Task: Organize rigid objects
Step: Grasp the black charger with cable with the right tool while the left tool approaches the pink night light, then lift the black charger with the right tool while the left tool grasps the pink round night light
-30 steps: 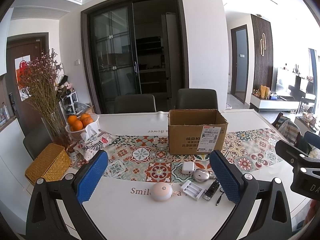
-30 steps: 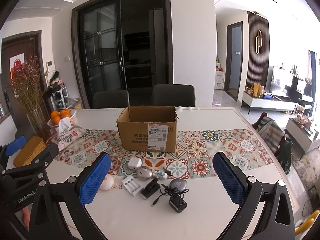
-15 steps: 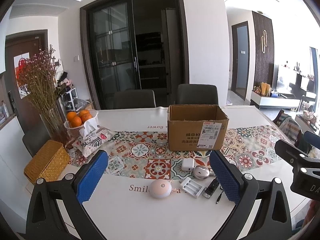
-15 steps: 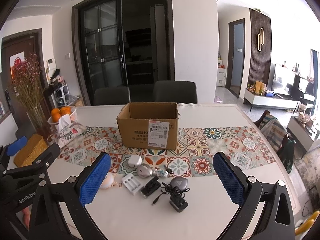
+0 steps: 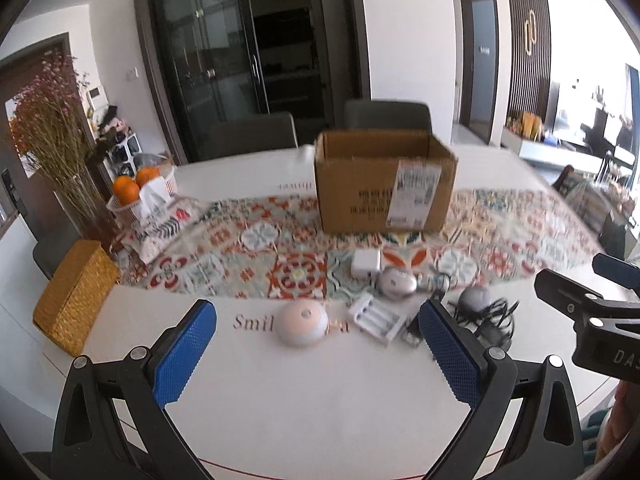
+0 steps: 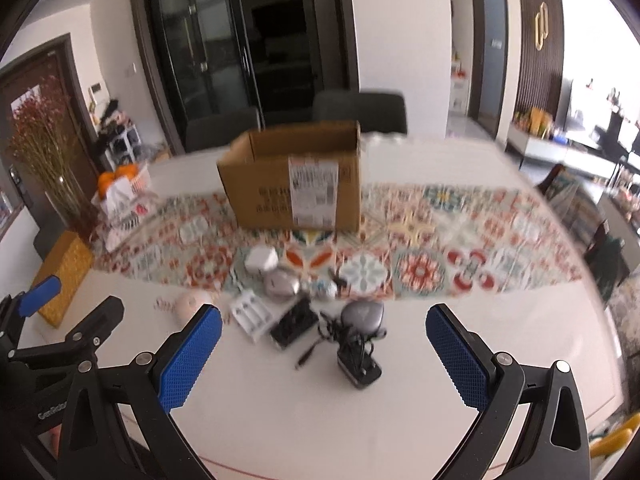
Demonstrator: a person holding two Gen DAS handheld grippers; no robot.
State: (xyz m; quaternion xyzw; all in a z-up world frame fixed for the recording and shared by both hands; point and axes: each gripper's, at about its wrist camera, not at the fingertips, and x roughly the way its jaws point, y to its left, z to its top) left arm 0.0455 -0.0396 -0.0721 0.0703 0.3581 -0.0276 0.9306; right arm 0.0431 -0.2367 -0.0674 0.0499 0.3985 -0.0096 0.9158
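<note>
Small gadgets (image 6: 304, 312) before open box (image 6: 296, 184)

Left gripper (image 5: 316, 344), right gripper (image 6: 324, 340) agape, empty

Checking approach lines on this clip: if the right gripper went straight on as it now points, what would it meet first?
Probably the black power adapter with its tangled cable, lying on the white table nearly midway ahead of the open right gripper. Depth is unclear through the fisheye; the grey mouse lies just beyond.

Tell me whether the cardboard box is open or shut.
Open. The cardboard box stands upright on the patterned runner with its top uncovered, inner walls showing in both views. Its floor is hidden, so contents cannot be told.
</note>
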